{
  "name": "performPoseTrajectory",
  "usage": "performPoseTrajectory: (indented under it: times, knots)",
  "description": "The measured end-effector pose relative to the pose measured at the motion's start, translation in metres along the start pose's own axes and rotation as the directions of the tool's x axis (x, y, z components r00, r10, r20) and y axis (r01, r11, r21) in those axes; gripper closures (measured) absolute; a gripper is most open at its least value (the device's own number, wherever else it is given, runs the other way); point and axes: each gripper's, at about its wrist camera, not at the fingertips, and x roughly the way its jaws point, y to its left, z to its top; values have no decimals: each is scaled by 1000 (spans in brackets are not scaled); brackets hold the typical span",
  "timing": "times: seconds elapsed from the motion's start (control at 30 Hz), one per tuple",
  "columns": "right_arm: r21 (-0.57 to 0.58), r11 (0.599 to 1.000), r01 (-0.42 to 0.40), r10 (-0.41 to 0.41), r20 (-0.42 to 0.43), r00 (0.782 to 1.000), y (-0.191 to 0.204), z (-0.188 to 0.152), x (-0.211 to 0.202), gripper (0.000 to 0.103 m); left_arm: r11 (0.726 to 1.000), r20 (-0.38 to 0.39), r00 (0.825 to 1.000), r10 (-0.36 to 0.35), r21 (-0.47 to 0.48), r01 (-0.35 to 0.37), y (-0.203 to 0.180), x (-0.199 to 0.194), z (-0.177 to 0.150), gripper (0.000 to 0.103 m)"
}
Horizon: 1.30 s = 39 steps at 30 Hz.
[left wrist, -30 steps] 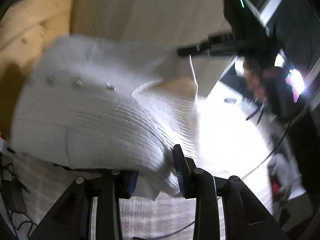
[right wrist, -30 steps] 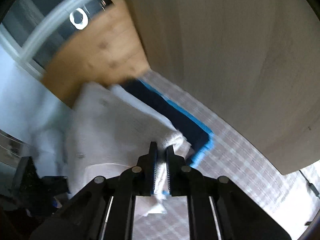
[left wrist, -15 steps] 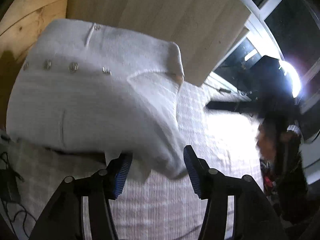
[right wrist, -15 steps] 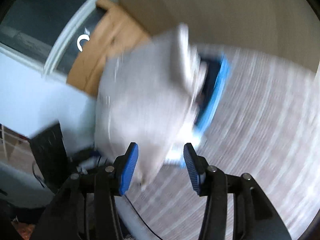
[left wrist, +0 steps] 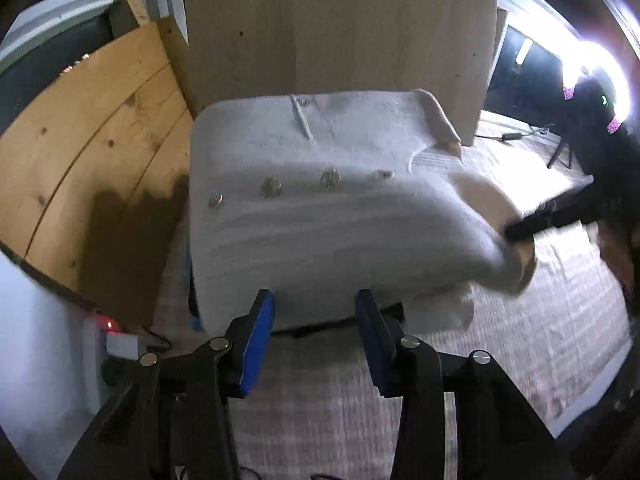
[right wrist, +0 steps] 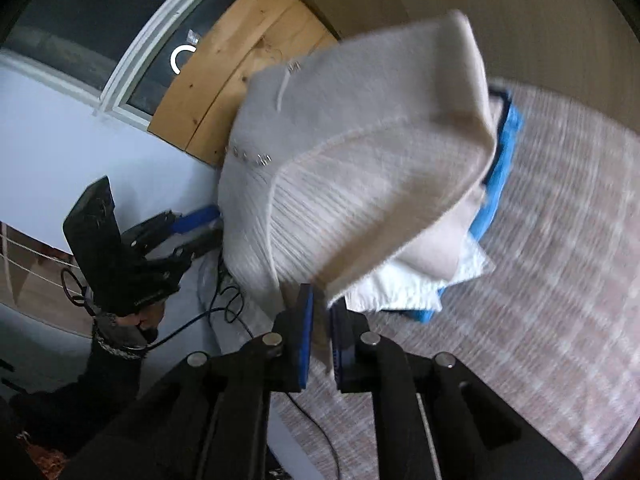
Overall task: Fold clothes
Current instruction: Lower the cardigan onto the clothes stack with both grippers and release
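Sweater (left wrist: 320, 216) hem edge pinched in right tool (right wrist: 320, 312); left tool (left wrist: 316, 308) spread apart, empty, bedspread (left wrist: 540, 344) beside.

your right tool (right wrist: 320, 322) blurs where it meets the white cardigan (left wrist: 328, 208). the cardigan hides most of the folded pile (right wrist: 476, 240) beneath it, and glare washes out the room's far corner (left wrist: 600, 76).

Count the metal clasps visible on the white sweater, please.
5 on the white sweater: four in a row across its front, one higher, near the top edge. Folds may hide more.
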Motion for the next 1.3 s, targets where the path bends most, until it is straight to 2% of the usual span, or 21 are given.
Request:
performPoseTrajectory:
  times: [0.07, 0.13, 0.23, 0.3, 0.37, 0.4, 0.47, 0.53, 0.63, 0.7, 0.77, 0.87, 0.93, 0.97, 1.07, 1.17, 1.2, 1.3]
  knots:
    - [-15, 999, 52, -52, 14, 999, 4, 5, -7, 95, 999, 16, 999, 32, 28, -32, 6, -7, -7, 54]
    - [-31, 993, 115, -114, 18, 993, 5, 12, -9, 95, 999, 9, 1000, 28, -32, -28, 23, -5, -6, 52]
    - [-32, 989, 144, -144, -9, 990, 7, 12, -6, 95, 990, -4, 1000, 1, -144, -2, 54, 2, -2, 52]
    - [-53, 981, 188, -189, -20, 982, 8, 7, -6, 95, 986, -25, 999, -20, -163, 15, 62, 15, -1, 52]
    - [-65, 972, 227, -229, -29, 973, 9, 6, -5, 95, 986, -51, 997, -52, -162, 44, 64, 30, 3, 56]
    - [-71, 966, 247, -250, -32, 968, 10, 6, -5, 95, 985, -64, 996, -61, -165, 49, 65, 36, 5, 66]
    - [-72, 955, 288, -290, -19, 957, 10, 4, -12, 94, 984, -74, 995, -72, -167, 59, 66, 43, 8, 78]
    - [-64, 954, 293, -294, 5, 956, 10, 7, -23, 93, 985, -47, 996, -70, -162, 62, 65, 39, 17, 82]
    - [-59, 955, 291, -290, 35, 956, 13, 15, -28, 93, 992, 3, 1000, -16, -126, 16, 74, 24, 32, 84]
    - [-71, 955, 288, -285, 41, 958, 20, 30, -9, 93, 990, -14, 1000, 12, -138, -14, 88, 36, 34, 84]
    - [-102, 942, 319, -319, 24, 948, 21, 36, 14, 93, 986, -41, 999, 31, -161, -37, 101, 53, 32, 83]
    - [-146, 920, 364, -367, 2, 930, 22, 44, 47, 93, 987, -79, 997, 17, -157, -29, 103, 71, 18, 73]
    - [-143, 913, 382, -387, -8, 922, 18, 45, 47, 93, 988, -66, 998, 5, -155, -15, 102, 57, 13, 68]
    - [-141, 909, 393, -398, -9, 917, 16, 46, 46, 93, 989, -49, 999, 7, -150, -15, 101, 45, 13, 63]
    - [-104, 894, 435, -433, 46, 900, 9, 49, 20, 93, 991, 2, 1000, 14, -134, -13, 98, 9, 14, 62]
    - [-44, 908, 417, -415, 51, 909, 4, 52, -3, 93, 995, 58, 998, 10, -104, -4, 91, -20, 19, 62]
    - [-39, 907, 419, -415, 78, 907, 10, 51, -11, 93, 997, 79, 997, -1, -81, 7, 85, -25, 26, 62]
    - [-104, 920, 378, -358, 173, 918, 44, 51, -23, 93, 1000, 100, 995, 6, -6, -6, 64, -9, 53, 62]
